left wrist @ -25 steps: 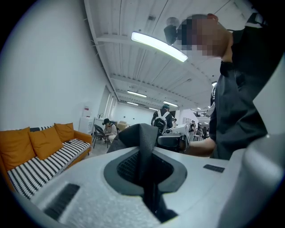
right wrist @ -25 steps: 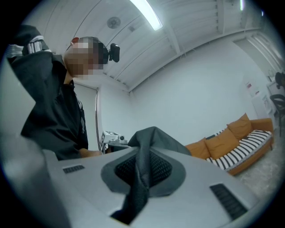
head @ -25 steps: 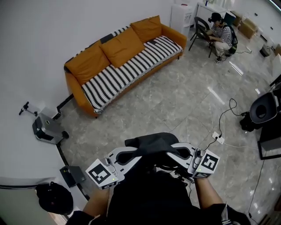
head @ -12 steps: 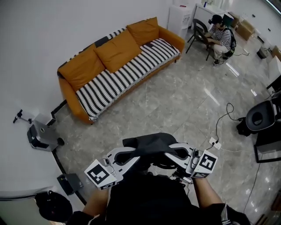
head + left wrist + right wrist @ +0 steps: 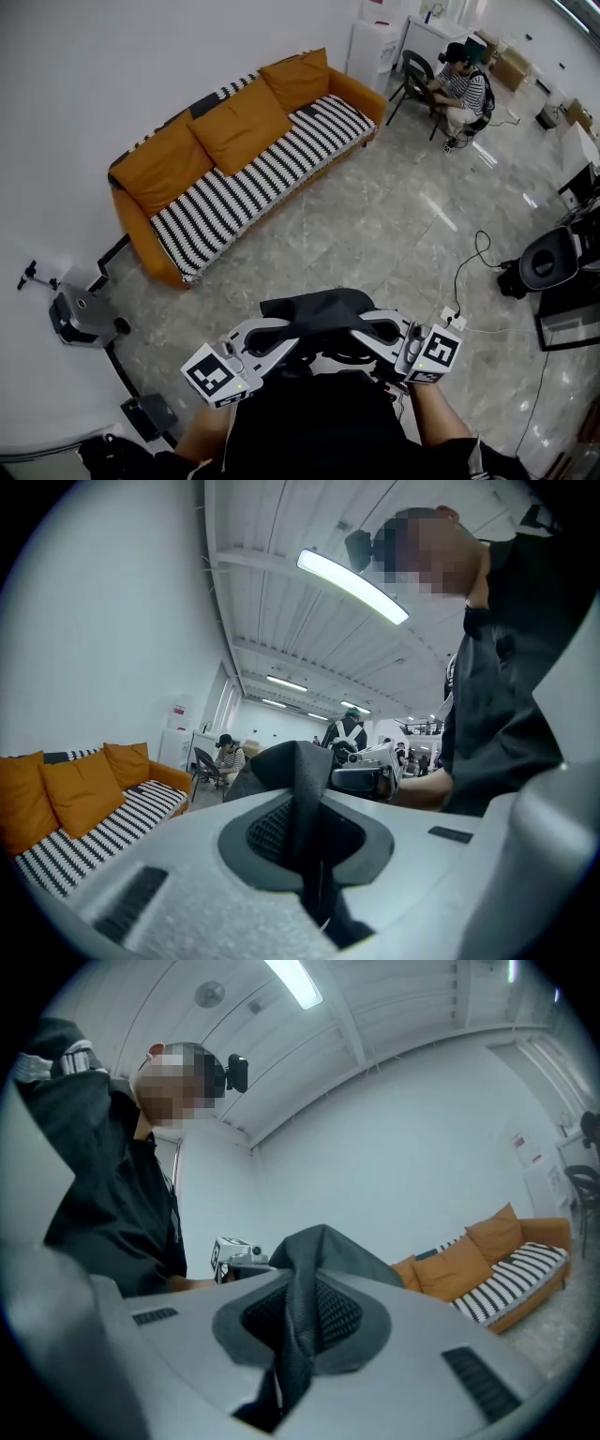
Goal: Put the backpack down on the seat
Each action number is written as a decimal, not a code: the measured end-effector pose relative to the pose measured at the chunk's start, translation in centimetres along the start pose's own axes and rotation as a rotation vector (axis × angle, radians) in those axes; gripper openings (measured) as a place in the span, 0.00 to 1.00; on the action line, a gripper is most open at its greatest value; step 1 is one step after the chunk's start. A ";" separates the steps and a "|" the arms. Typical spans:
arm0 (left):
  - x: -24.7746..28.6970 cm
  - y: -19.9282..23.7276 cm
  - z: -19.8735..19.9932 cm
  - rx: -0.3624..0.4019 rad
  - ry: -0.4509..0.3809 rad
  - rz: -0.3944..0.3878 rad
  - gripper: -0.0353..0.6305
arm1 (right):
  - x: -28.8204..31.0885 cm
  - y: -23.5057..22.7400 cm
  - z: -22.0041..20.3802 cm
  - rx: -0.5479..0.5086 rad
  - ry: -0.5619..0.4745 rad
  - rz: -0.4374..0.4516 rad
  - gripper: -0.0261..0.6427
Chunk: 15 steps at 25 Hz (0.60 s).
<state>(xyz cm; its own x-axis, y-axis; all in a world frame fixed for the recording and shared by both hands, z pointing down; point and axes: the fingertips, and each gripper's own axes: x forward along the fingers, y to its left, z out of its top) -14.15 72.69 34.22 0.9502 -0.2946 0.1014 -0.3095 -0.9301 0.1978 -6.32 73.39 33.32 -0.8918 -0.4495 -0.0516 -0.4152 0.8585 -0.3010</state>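
One orange sofa [image 5: 239, 155], striped seat, stands well apart across the floor. Black backpack [image 5: 317, 307] held up close to the person, spanning both tongs. Left gripper [image 5: 277, 332] and right gripper [image 5: 373, 328] each pinch its fabric.

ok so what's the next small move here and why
Probably carry the backpack forward toward the sofa: the left gripper and right gripper each clamp its dark fabric, while the striped seat lies well ahead across the floor.
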 end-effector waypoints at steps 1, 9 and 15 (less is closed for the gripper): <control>0.0 0.5 0.1 0.003 -0.002 -0.006 0.10 | 0.3 -0.3 0.1 -0.004 -0.001 -0.003 0.10; -0.2 4.1 1.2 0.012 -0.008 -0.011 0.10 | 3.1 -2.5 0.9 -0.016 0.007 -0.021 0.10; -0.8 6.5 1.9 0.041 -0.022 0.017 0.10 | 5.3 -3.9 1.5 -0.026 0.009 0.007 0.10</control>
<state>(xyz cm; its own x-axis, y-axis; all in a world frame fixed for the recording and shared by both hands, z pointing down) -16.87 66.47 33.60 0.9456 -0.3148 0.0824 -0.3242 -0.9331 0.1556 -9.12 67.29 32.76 -0.8963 -0.4412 -0.0455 -0.4132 0.8679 -0.2757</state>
